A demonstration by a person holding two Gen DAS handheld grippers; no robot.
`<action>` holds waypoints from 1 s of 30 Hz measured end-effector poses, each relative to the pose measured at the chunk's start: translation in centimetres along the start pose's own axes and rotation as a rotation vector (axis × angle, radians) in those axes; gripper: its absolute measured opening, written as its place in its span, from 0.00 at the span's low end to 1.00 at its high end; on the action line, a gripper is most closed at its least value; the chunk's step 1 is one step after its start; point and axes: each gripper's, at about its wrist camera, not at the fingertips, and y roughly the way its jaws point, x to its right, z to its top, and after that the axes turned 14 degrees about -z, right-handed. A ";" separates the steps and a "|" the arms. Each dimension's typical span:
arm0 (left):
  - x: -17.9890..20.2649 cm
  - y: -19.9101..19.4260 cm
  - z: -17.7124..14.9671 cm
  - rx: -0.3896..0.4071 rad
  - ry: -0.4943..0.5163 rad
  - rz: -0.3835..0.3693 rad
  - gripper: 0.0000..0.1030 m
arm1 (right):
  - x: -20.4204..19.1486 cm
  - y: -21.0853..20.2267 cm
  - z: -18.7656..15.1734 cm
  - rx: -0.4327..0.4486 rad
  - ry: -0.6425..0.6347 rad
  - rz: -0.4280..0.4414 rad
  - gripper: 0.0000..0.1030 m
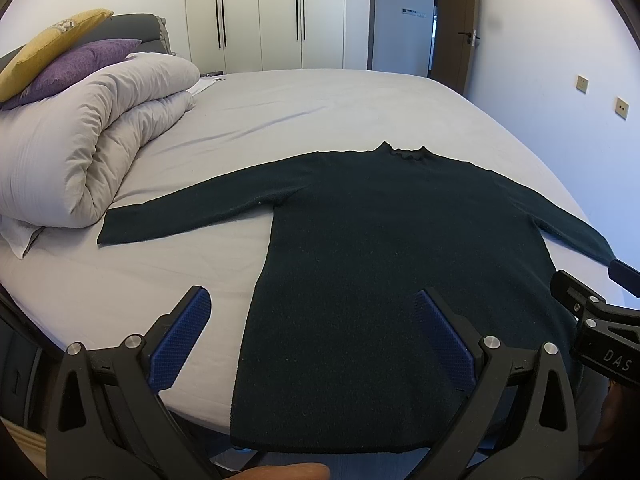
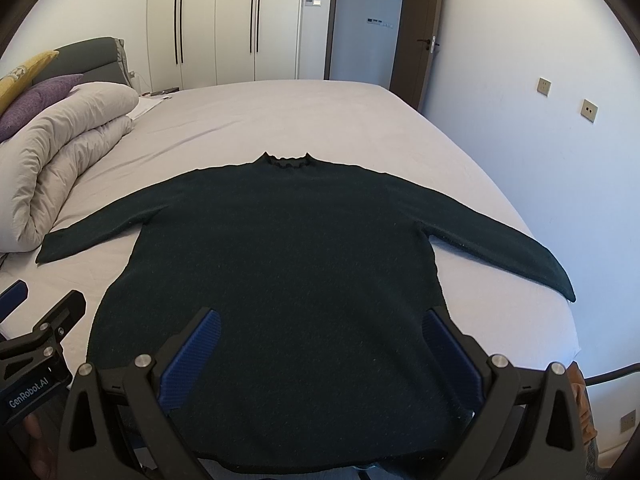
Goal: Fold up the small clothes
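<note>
On the grey bed (image 1: 340,92) in front of you, the dark sweater (image 1: 372,248) lies flat, both sleeves spread wide and its collar pointing toward the wardrobe (image 1: 260,12). Your left gripper (image 1: 312,304) and right gripper (image 2: 320,320) hover above the hem, each with jaws spread wide and holding nothing. A folded duvet (image 1: 92,136) sits near the left sleeve.
</note>
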 end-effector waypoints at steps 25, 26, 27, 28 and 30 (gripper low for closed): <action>-0.1 0.1 -0.2 -0.003 -0.002 -0.002 1.00 | -0.2 0.2 -0.9 -0.008 0.001 0.002 1.00; 0.5 0.1 -0.5 -0.004 -0.003 -0.002 1.00 | -0.2 0.2 -0.9 -0.008 0.001 0.002 1.00; 0.6 0.2 -0.7 -0.004 -0.004 -0.002 1.00 | -0.2 0.2 -1.0 -0.008 0.000 0.001 1.00; 0.6 0.3 -0.9 -0.004 -0.003 -0.002 1.00 | -0.1 0.3 -0.8 -0.009 0.000 0.003 1.00; 0.6 0.3 -0.9 -0.004 -0.004 -0.004 1.00 | -0.2 0.2 -0.9 -0.009 -0.001 0.003 1.00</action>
